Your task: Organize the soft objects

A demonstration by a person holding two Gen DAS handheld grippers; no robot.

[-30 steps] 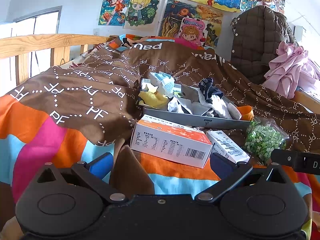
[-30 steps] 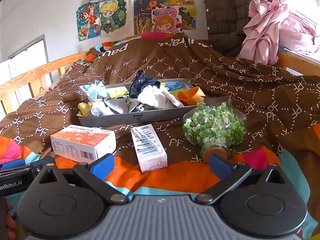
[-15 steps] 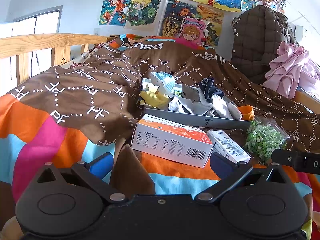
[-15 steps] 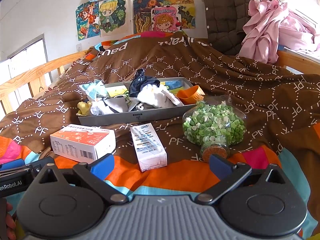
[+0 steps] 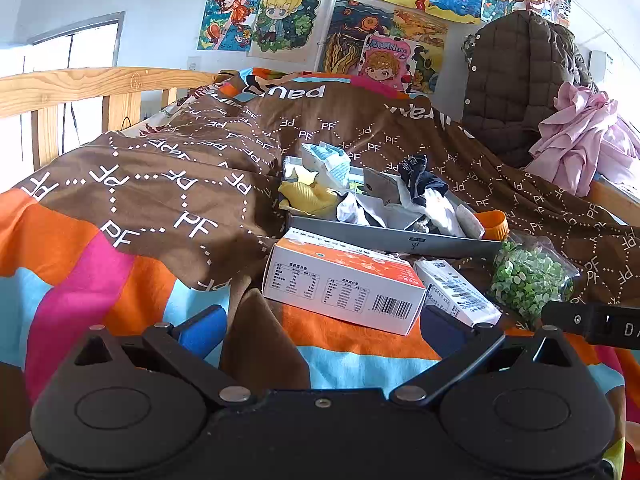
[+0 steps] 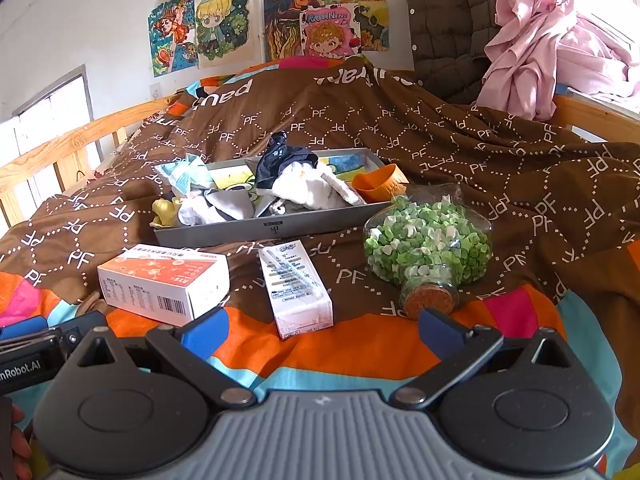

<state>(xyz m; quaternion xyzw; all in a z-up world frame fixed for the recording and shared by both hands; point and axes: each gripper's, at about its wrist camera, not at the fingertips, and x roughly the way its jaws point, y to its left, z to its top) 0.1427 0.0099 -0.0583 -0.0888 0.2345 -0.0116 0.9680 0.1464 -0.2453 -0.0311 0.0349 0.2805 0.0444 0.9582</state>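
left claw (image 5: 320, 328), right claw (image 6: 322, 328) both spread wide, empty | gray tray (image 6: 272, 227) mid-bed holds jumbled socks (image 6: 308, 188) | I'd pinch one sock's loose edge, lift clear.

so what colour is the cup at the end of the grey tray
Orange cup, resting at the tray's right end; clearest in the right wrist view.

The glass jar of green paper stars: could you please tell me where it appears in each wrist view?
Left wrist view: the jar lies at the right, beyond the small white carton.
Right wrist view: the jar lies right of centre, cork towards the camera.
Shared landmark: the grey tray of socks, just behind it.
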